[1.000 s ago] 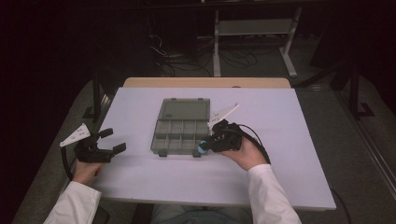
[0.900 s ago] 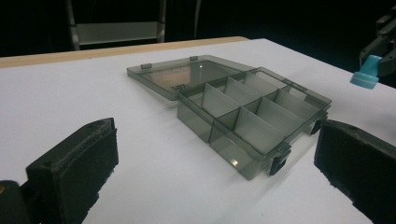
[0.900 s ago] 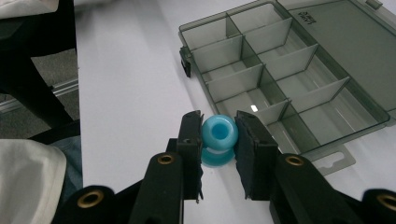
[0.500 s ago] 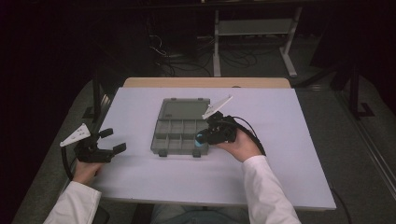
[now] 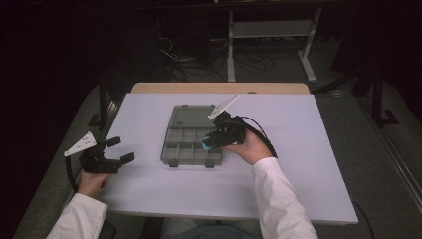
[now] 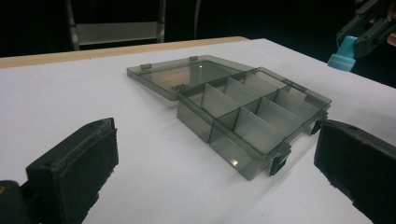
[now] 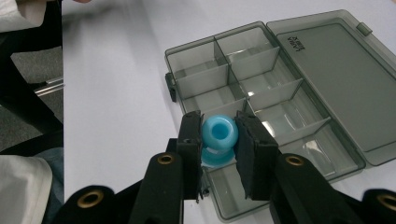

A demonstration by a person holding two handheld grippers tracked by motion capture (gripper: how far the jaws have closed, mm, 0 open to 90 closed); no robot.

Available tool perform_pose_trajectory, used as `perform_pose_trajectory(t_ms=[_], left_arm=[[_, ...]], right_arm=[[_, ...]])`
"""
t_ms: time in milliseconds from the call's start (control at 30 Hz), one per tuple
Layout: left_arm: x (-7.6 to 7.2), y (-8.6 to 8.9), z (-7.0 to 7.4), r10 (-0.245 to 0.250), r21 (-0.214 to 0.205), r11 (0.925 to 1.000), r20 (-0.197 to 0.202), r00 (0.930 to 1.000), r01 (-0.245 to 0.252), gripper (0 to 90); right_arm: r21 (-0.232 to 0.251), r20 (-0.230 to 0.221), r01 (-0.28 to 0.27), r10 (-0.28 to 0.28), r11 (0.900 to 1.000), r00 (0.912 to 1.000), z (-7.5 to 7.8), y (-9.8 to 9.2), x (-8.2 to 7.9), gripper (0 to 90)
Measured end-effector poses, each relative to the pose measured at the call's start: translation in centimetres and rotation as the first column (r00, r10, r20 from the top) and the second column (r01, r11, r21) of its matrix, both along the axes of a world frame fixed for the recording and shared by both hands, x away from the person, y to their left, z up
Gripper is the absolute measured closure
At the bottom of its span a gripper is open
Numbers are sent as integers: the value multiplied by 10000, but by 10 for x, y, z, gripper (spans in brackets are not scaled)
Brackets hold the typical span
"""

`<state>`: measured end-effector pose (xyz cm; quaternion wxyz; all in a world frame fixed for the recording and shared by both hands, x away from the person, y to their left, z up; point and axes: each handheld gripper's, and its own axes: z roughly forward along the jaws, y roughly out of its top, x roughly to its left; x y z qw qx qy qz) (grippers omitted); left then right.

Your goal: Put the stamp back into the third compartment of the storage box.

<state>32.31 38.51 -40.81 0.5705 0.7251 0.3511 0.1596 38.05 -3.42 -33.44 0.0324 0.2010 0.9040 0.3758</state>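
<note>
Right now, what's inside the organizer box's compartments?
The compartments of the organizer box that show look empty. The right gripper, holding a blue spool above the box, hides part of the nearest ones.

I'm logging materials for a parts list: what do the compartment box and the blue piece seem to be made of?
The compartment box looks like smoky translucent hard plastic: the white table shows through its glossy walls and lid. The blue piece, clamped in the right hand-held gripper, looks like smooth opaque plastic, perhaps rubber; its soft sheen leaves that open.
</note>
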Motion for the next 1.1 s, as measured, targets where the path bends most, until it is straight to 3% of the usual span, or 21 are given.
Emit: perform_pose_trajectory(t_ms=[1100], left_arm=[[0, 0, -1, 25, -99, 9999, -97, 10000, -26, 0]], right_arm=[[-245, -255, 175, -181, 9995, 9995, -1, 21, 37, 711]])
